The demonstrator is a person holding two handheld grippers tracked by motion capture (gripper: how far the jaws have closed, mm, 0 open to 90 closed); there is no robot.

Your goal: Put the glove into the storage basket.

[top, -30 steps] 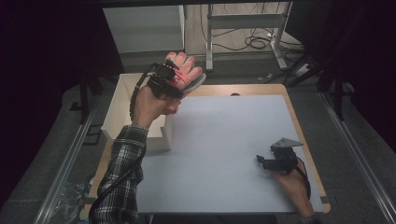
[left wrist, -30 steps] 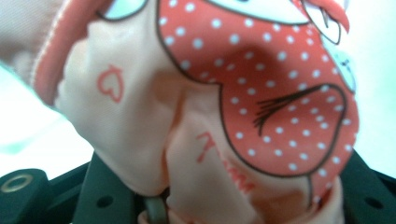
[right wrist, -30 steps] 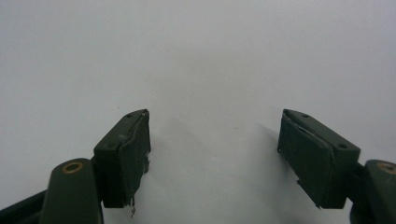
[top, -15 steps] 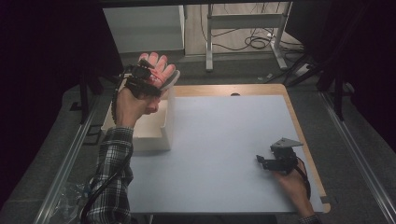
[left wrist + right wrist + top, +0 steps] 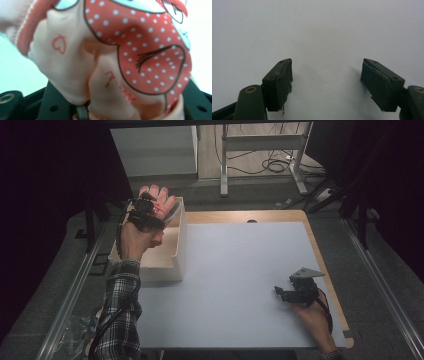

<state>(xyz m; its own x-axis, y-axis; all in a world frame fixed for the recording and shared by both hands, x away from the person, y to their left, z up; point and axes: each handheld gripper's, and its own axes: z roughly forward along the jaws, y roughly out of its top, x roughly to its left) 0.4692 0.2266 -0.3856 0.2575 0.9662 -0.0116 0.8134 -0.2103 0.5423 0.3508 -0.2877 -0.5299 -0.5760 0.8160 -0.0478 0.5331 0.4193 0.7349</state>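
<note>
a pink cloth (image 5: 105, 57) with red dotted print is pinched in the nearly closed jaws of the left gripper (image 5: 152, 212), held above the far end of the white box (image 5: 179, 251) at the table's (image 5: 240, 270) left edge. the right gripper (image 5: 292, 292) is rested near the right edge, its jaws (image 5: 327, 85) spread wide with nothing between them. the step in hand is judged to be carrying the cloth to the box. next, the cloth should be lowered between the walls and the jaws parted, so that no fold is left draped over the rim.
</note>
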